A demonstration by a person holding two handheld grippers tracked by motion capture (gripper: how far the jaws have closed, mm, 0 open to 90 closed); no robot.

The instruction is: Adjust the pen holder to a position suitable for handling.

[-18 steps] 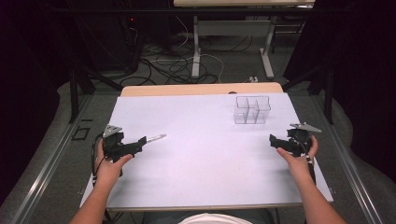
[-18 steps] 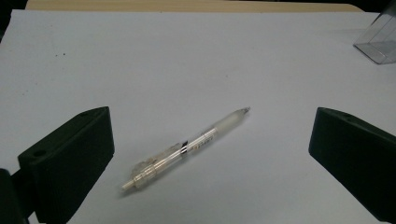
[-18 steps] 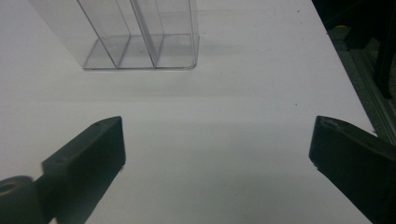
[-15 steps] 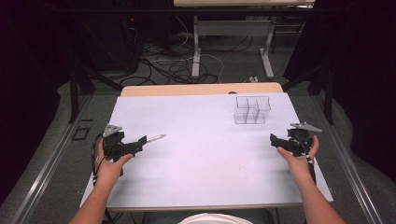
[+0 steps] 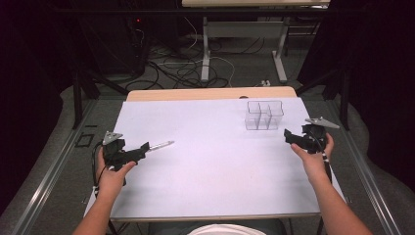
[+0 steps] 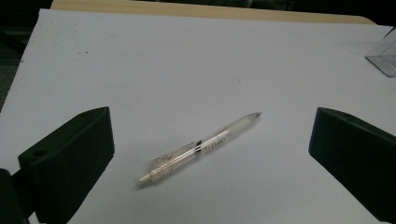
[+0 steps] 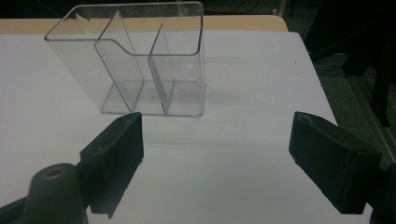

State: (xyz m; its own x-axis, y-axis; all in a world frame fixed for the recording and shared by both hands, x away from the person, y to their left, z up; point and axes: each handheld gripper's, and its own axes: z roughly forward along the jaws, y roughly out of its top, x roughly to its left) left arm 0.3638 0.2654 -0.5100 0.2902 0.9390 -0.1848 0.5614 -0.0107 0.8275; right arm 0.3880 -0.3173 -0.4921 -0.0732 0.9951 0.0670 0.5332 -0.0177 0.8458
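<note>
A clear plastic pen (image 5: 160,145) (image 6: 200,147) lies flat on the white table sheet (image 5: 210,161), its tip pointing away and to the right. My left gripper (image 5: 143,148) (image 6: 210,163) is open just behind the pen, a jaw on either side, touching nothing. A clear divided organiser box (image 5: 264,114) (image 7: 140,60) stands upright at the back right with nothing inside. My right gripper (image 5: 288,135) (image 7: 217,154) is open a short way in front of the box, with nothing between its jaws.
The sheet covers a wooden table whose bare edge (image 5: 210,93) shows at the back. Cables (image 5: 181,68) and table legs (image 5: 205,49) crowd the dark floor beyond. A metal rail (image 5: 377,196) runs along the right side.
</note>
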